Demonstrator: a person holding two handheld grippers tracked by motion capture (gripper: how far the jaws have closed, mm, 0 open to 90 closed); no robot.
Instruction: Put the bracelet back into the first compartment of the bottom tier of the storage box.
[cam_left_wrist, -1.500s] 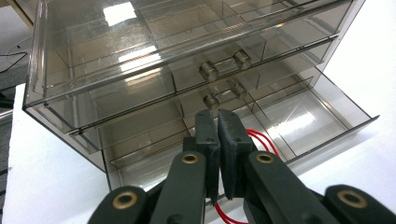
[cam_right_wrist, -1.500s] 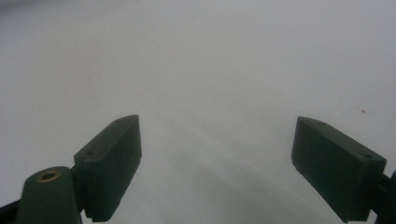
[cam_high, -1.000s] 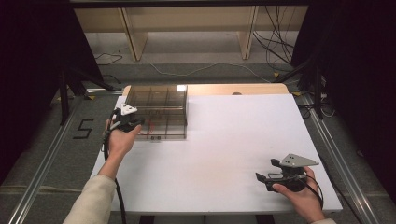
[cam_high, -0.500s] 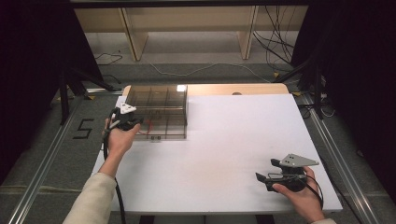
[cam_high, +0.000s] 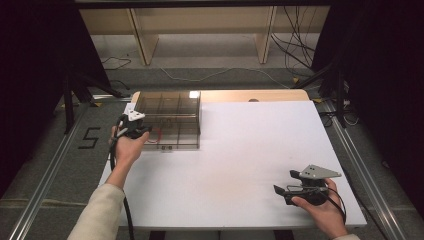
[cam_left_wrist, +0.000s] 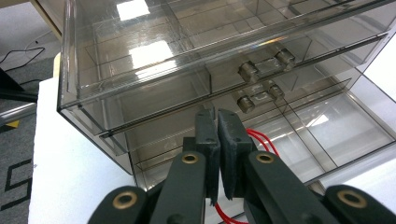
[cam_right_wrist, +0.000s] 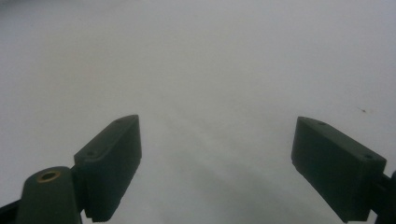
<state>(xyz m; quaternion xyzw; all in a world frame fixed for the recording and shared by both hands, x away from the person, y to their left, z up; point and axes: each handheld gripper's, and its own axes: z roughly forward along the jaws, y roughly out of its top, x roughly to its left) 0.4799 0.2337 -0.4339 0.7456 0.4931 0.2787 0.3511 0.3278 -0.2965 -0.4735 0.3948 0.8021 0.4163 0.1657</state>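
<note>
Left gripper (cam_left_wrist: 218, 140) at the front left corner of the clear drawer box (cam_high: 170, 117), jaws pressed together on a red band (cam_left_wrist: 261, 139), thin red loop showing on both sides of the pads and below them. In the high view the band (cam_high: 157, 135) sits at the box's lower front, just beside the left gripper (cam_high: 136, 129). The bottom drawer (cam_left_wrist: 327, 135) looks pulled out, band hanging over or in its near left part; cannot tell if it touches the floor of the drawer.

Step in hand, as I judge it: putting the band into the open drawer, or lifting it out. To do it well: keep the pinch firm since the loop is thin and springy, move clear of the drawer's front wall, keep the jaws off the upper drawer's edge, and part them only once the band is well inside a compartment.

Box: smoky clear plastic, stacked drawers with dividers, two small handles (cam_left_wrist: 261, 81) at the front. Upper drawers look empty; nothing but the band seen inside.

Right gripper (cam_high: 300, 190) rests on the white counter (cam_high: 250, 150) near the right front edge, well apart from the box, jaws spread wide, holding nothing.
</note>
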